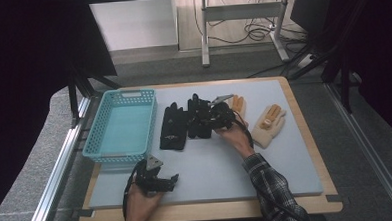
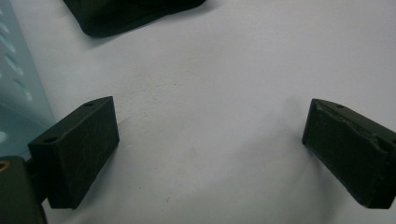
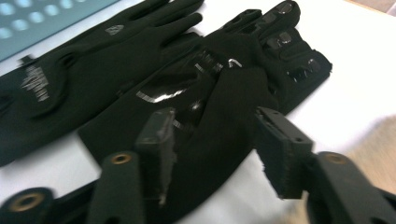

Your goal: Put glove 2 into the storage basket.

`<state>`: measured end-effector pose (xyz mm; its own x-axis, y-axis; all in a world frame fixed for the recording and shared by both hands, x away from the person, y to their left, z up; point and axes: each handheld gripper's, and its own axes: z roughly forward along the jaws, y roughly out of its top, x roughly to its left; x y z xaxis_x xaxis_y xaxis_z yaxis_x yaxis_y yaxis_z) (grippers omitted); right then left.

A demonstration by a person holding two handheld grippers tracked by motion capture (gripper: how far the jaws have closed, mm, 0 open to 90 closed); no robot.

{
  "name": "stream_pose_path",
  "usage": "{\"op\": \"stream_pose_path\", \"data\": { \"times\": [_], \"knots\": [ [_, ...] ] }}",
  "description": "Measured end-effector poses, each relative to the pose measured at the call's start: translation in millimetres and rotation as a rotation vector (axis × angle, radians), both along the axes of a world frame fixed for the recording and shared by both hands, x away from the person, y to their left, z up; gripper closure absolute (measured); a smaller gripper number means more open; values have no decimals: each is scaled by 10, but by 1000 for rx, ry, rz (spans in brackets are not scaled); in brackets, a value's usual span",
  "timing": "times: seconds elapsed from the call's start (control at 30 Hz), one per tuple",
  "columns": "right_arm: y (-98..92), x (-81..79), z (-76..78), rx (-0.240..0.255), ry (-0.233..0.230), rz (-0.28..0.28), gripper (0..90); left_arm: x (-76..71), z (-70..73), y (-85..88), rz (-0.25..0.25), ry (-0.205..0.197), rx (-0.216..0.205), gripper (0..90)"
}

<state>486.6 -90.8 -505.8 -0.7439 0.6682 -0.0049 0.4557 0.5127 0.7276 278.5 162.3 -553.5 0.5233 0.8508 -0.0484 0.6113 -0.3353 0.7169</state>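
Black fabric sits between your right gripper's jaws — they straddle a raised fold of the near black glove, parted, pads not yet pressing, so it lies loose on the mat beside its mate. Your left gripper waits wide open over bare mat by the basket, likely to keep clear. From above you also see two tan gloves further right.

The right arm is wearing a dark plaid sleeve; black cables are trailing from both black grippers, whose blocky fingers are showing screw holes and brass-coloured rivets, grey three-cornered plates on top
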Motion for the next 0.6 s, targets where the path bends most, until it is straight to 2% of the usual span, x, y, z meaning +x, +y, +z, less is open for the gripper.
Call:
{"op": "stream_pose_path", "data": {
  "times": [0.03,0.17,0.37,0.43,0.5,0.53,0.6],
  "knots": [
    [73,90,-41,-4,0,-28,369,0,0,0,0,-1,1,42],
    [142,215,-108,-14,11,-66,284,-1,0,0,0,0,0,43],
    [261,351,-216,-59,37,-84,224,-2,2,1,-1,1,2,43],
    [273,367,-215,-55,59,-99,277,-2,2,1,-2,1,2,43],
    [281,337,-199,-73,51,-110,414,-2,0,0,-1,-1,1,43],
    [283,330,-199,-75,47,-113,443,-3,0,0,-1,-1,1,43],
    [304,286,-185,-72,56,-112,606,-3,0,0,-1,-1,1,43]
  ]
}}
